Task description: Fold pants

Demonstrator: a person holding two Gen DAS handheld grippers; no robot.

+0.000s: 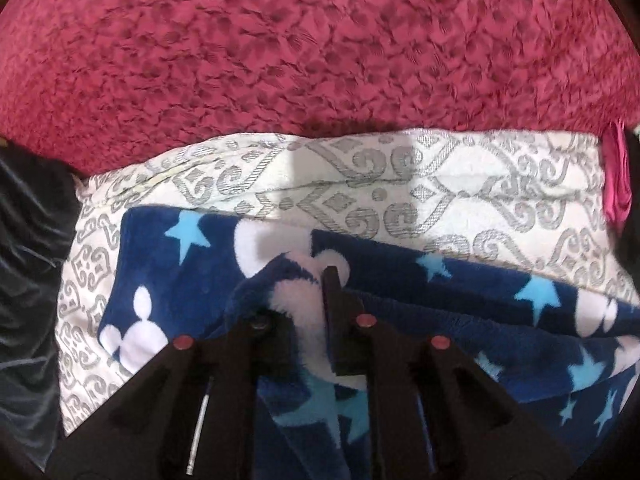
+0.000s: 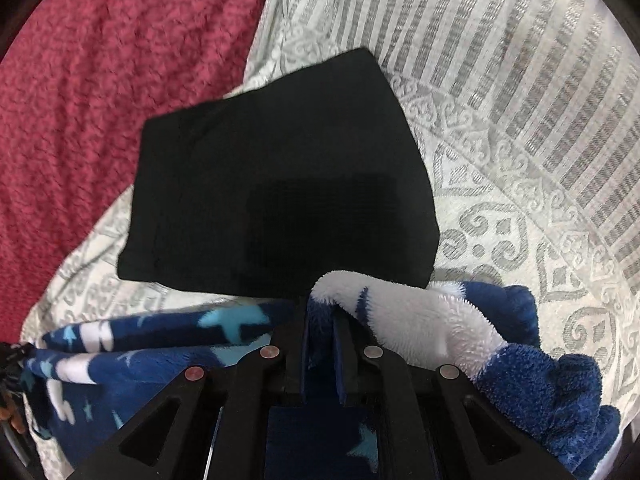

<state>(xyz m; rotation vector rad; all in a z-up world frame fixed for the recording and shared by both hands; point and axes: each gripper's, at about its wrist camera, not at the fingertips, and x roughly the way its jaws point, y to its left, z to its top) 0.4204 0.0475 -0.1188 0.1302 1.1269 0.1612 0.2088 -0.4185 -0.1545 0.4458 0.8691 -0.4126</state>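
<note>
While both grippers pinch, pants [image 1: 460, 300] bunch between their fingers [image 2: 344, 344].

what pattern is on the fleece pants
Dark blue fleece pants with light blue stars and white mouse-head shapes, clearest in the left wrist view.

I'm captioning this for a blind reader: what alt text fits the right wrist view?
The right gripper is shut on fluffy navy pants with white and pale blue stars. Just beyond lies a folded black garment on a white and grey patterned cloth, with a red blanket at left.
</note>
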